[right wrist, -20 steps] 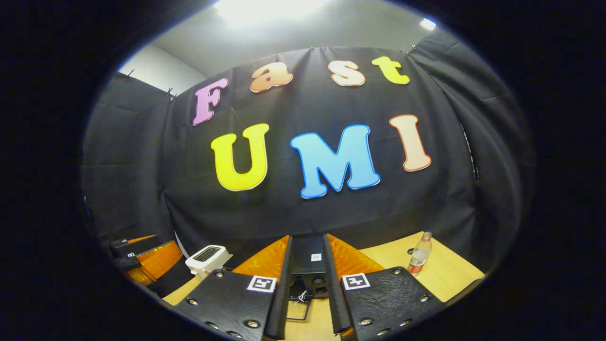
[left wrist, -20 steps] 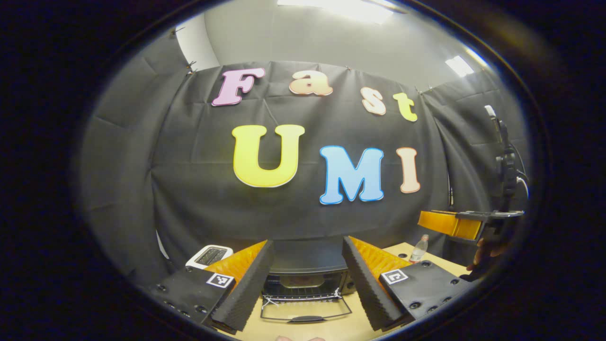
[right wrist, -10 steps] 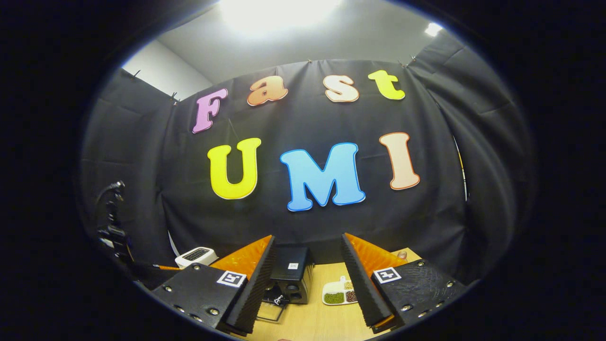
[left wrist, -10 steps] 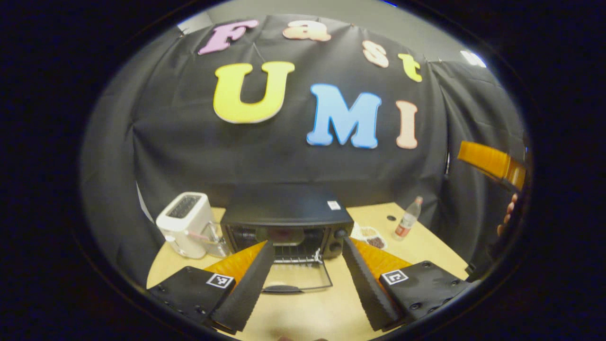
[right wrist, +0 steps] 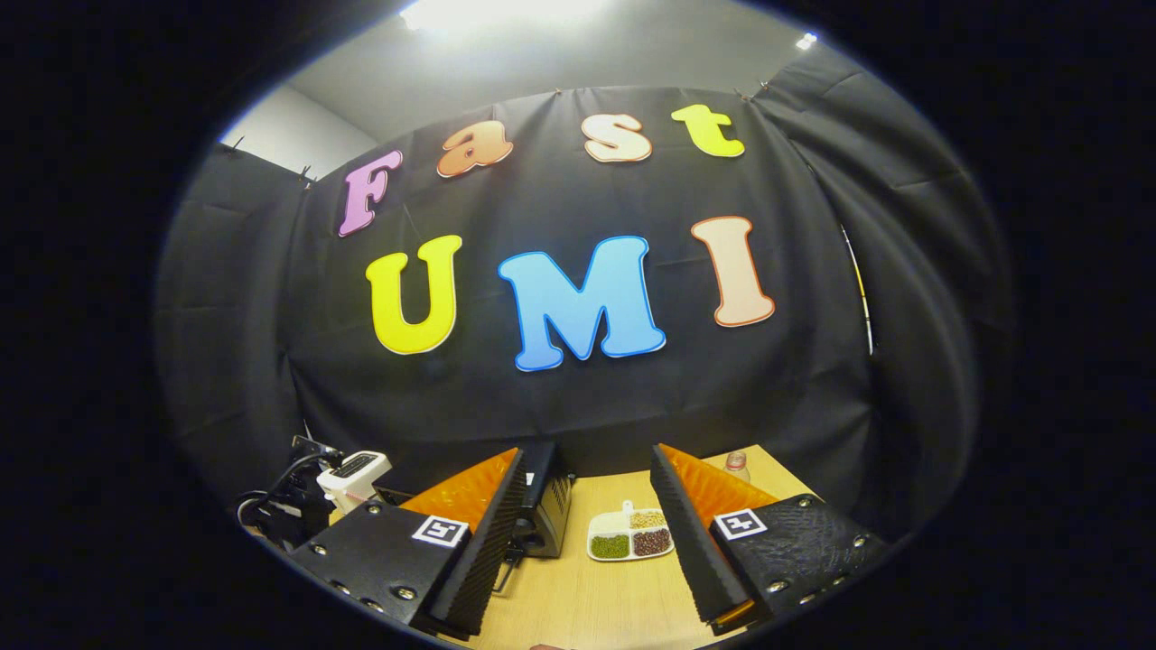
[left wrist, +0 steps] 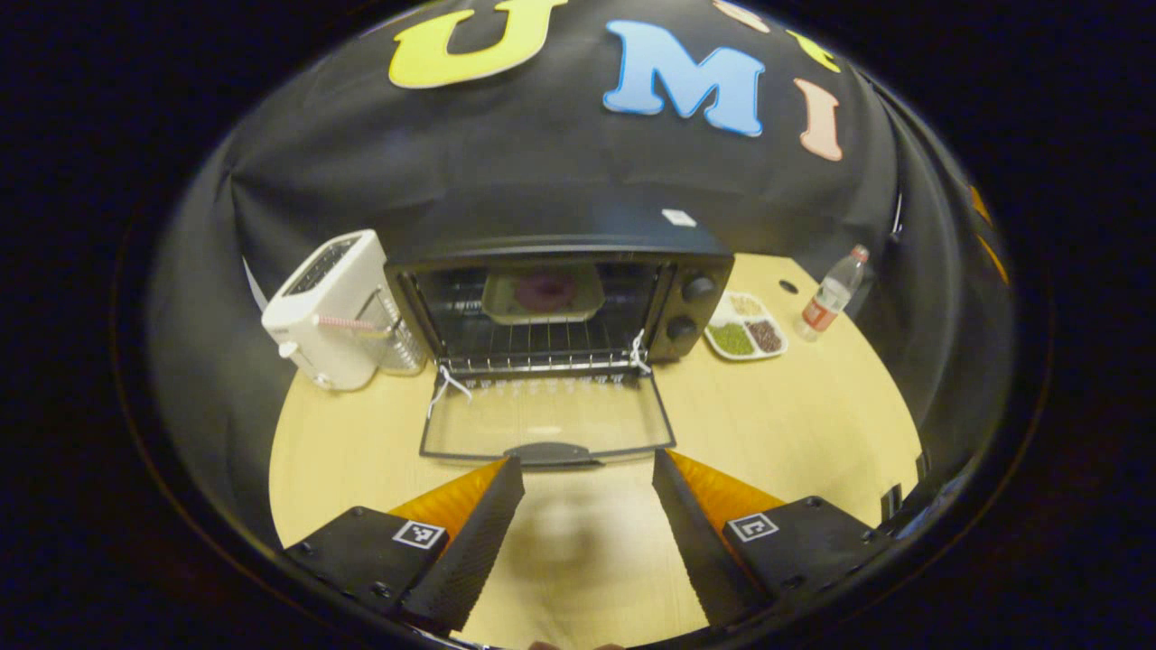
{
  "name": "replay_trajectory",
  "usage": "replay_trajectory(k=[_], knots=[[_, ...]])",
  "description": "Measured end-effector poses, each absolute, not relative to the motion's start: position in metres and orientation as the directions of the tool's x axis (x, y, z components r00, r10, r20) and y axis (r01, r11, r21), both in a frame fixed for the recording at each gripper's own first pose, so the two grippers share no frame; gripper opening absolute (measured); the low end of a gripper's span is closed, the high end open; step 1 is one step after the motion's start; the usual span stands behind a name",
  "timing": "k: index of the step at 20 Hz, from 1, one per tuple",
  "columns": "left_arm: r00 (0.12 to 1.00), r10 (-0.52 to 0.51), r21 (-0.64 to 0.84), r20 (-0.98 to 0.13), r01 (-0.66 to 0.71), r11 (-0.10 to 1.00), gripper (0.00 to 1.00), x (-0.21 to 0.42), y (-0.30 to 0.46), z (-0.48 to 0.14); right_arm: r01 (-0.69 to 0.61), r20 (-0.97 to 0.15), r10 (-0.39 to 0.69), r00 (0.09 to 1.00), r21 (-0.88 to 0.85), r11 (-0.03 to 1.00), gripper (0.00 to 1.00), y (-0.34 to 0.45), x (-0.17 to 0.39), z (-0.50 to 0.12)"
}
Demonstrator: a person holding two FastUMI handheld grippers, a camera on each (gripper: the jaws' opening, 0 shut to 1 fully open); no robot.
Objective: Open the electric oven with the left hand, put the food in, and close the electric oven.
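The black electric oven (left wrist: pixel 560 244) stands at the back of the wooden table with its glass door (left wrist: pixel 546 424) folded down flat. Inside, on the wire rack, rests a pale tray holding a purple ring-shaped food (left wrist: pixel 545 291). My left gripper (left wrist: pixel 587 478) is open, just in front of the door's black handle (left wrist: pixel 549 451), with nothing between its fingers. In the right gripper view, my right gripper (right wrist: pixel 585 492) is open and held higher, with the oven's side (right wrist: pixel 545 506) behind its left finger.
A white toaster (left wrist: pixel 330 307) stands left of the oven. A white divided dish of beans (left wrist: pixel 745 329) and a plastic bottle (left wrist: pixel 826 298) sit to the oven's right; the dish (right wrist: pixel 629 535) lies between the right gripper's fingers. Bare tabletop (left wrist: pixel 795 424) stretches right of the door.
The left gripper view tipped downward and closer, bringing the open oven and its tray into full sight. The right gripper opened from nearly shut and swung to the right.
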State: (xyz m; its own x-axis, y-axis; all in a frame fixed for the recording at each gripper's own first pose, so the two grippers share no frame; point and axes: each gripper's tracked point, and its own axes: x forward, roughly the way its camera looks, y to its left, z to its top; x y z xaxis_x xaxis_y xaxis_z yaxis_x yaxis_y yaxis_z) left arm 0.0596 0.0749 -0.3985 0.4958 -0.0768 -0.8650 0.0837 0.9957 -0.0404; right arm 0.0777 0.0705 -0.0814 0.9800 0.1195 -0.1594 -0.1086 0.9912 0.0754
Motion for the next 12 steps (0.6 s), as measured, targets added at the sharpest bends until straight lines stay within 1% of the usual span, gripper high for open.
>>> replay_trajectory(k=[1,5,6,7,8,9,10,11,12], knots=[[0.459,-0.062,-0.029,-0.886,0.078,0.997,0.98,0.057,0.078,-0.412,-0.099,-0.163,0.111,0.98,0.078,0.992,0.84,0.065,0.077,-0.083],[0.318,-0.038,-0.023,-0.947,0.049,0.999,1.0,0.047,0.088,-0.458,-0.059,-0.178,0.072,0.981,0.075,0.995,0.84,0.046,0.076,-0.09],[0.291,-0.035,-0.022,-0.956,0.047,0.999,0.98,0.046,0.091,-0.468,-0.049,-0.184,0.062,0.981,0.072,0.996,0.84,0.041,0.076,-0.092],[0.263,-0.029,-0.018,-0.964,0.045,0.999,1.0,0.047,0.092,-0.478,-0.04,-0.19,0.052,0.98,0.07,0.997,0.84,0.036,0.074,-0.094],[0.247,-0.032,-0.023,-0.968,0.04,0.999,0.98,0.048,0.093,-0.486,-0.031,-0.198,0.044,0.979,0.068,0.997,0.84,0.034,0.074,-0.096],[0.228,-0.034,-0.027,-0.973,0.033,0.999,0.98,0.049,0.093,-0.494,-0.021,-0.205,0.033,0.978,0.064,0.998,0.84,0.028,0.072,-0.099],[0.21,-0.031,-0.025,-0.977,0.03,0.999,1.0,0.049,0.095,-0.501,-0.01,-0.211,0.023,0.977,0.061,0.998,0.84,0.024,0.072,-0.1],[0.192,-0.025,-0.02,-0.981,0.029,0.999,0.98,0.051,0.097,-0.509,-0.002,-0.215,0.014,0.976,0.06,0.998,0.84,0.021,0.071,-0.102],[0.181,-0.021,-0.016,-0.983,0.032,0.999,1.0,0.053,0.098,-0.514,0.007,-0.221,0.006,0.975,0.058,0.998,0.84,0.02,0.07,-0.103]])
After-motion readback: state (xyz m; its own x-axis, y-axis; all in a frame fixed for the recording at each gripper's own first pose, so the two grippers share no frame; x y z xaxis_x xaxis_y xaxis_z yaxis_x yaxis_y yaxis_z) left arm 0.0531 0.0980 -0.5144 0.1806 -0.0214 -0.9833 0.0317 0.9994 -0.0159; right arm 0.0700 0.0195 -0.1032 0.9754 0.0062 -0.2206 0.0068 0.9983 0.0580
